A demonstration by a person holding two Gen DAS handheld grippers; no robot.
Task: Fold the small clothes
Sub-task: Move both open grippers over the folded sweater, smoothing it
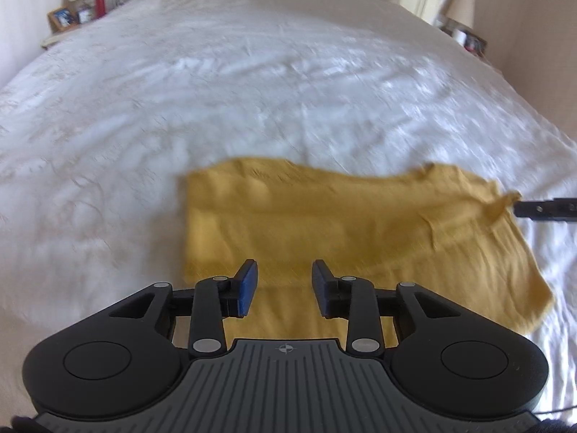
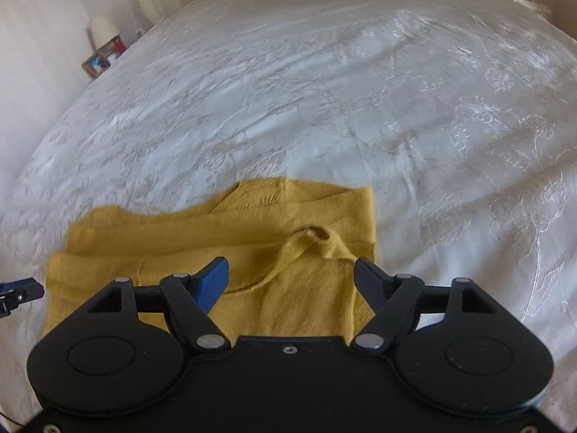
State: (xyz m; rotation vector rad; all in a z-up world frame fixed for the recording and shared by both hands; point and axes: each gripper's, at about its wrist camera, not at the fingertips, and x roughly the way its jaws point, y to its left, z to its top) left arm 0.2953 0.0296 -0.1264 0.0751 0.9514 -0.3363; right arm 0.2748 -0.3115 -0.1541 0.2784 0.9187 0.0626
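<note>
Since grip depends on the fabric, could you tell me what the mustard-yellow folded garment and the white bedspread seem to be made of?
Mustard-yellow folded garment: probably a soft matte knit, limp with rounded creases. White bedspread: apparently woven cloth with a slight sheen and raised floral pattern.

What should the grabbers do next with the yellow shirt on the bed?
Probably the right hand-held gripper should flatten or re-pinch the little raised bump in the yellow garment. Both it and the left hand-held gripper are open with nothing pinched, and the cloth lies folded on the white bedspread, but that corner sticks up, so the fold looks unfinished.
</note>
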